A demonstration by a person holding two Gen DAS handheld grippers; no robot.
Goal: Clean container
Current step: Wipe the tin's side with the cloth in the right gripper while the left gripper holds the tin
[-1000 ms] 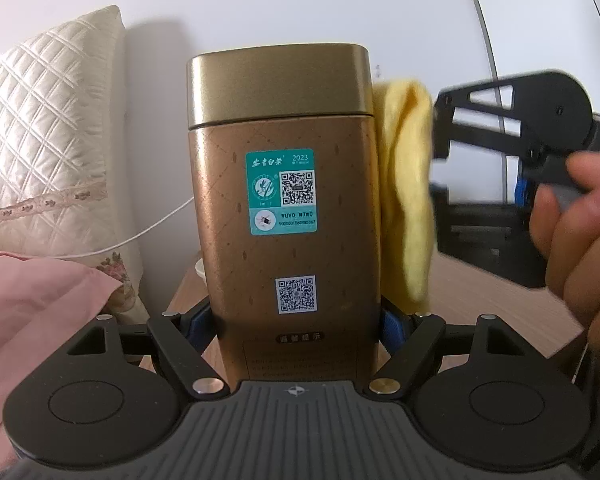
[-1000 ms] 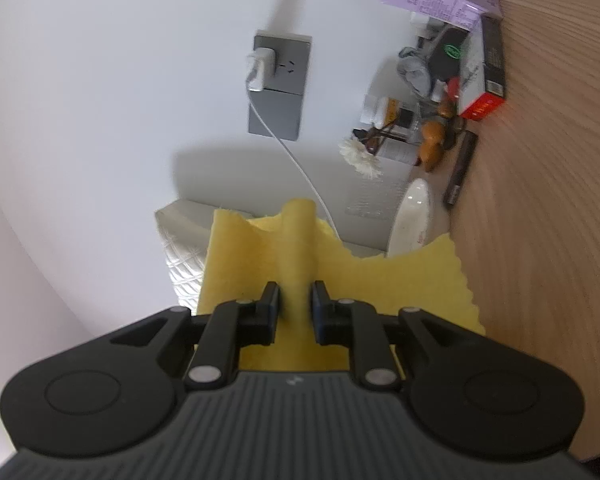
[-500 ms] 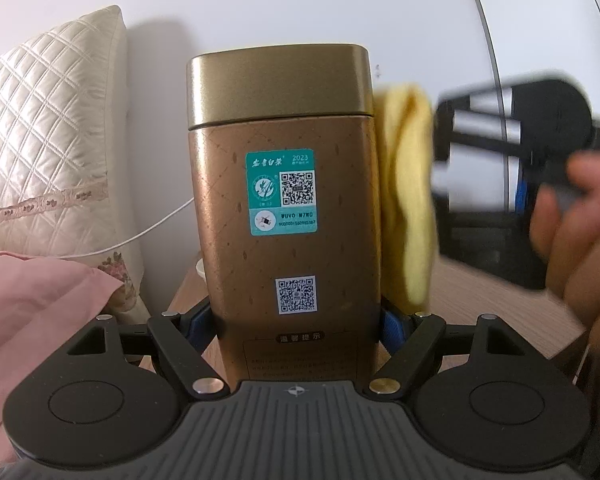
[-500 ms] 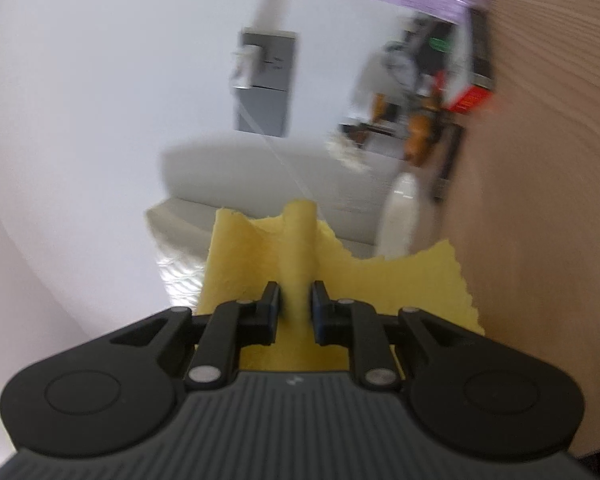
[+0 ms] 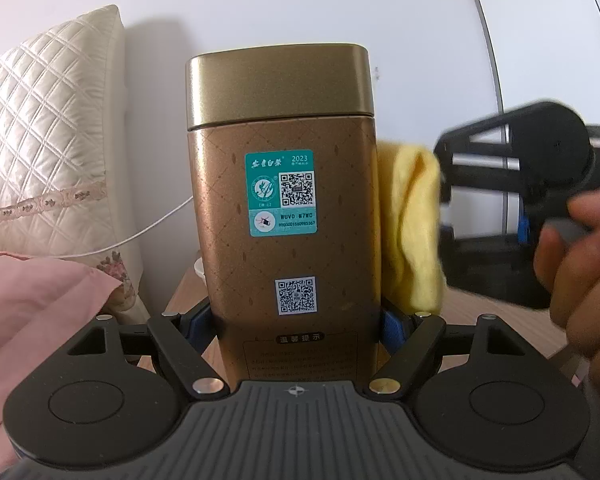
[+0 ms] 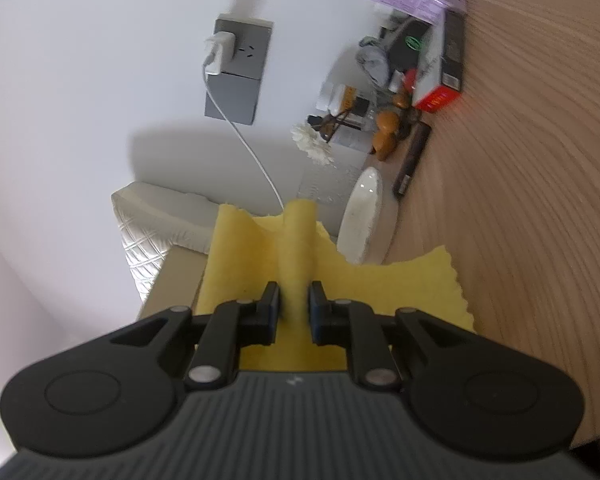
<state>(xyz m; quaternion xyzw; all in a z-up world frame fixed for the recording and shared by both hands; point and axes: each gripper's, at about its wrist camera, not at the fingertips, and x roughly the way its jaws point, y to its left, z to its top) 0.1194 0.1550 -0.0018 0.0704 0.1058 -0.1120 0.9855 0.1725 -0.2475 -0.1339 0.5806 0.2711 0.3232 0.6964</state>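
One tall bronze-gold metal tin with a rounded gold lid [image 5: 284, 216] stands upright at the centre of the left wrist view, clamped low on its two sides between the fingers of the left gripper [image 5: 296, 326], whose jaws are spread as wide as the tin. Two stickers show on its front: one teal label [image 5: 281, 193] above and one white QR square [image 5: 295, 295] below. One yellow soft cloth [image 5: 414, 228] lies against the tin's right side at mid-right of the frame, with the blurred black right gripper and one hand [image 5: 580, 256] behind it. In the right wrist view, the right gripper [image 6: 294, 312] has its jaws nearly closed, pinching one upright fold of the cloth [image 6: 298, 248] at the frame's centre. One quilted cream pillow [image 5: 48, 144] fills the left of the left wrist view, one pink fabric [image 5: 32, 304] below it, and one white cable [image 5: 140, 236] runs between them toward the tin. One grey wall socket [image 6: 238, 76] with one white plug sits in the upper middle of the right wrist view.
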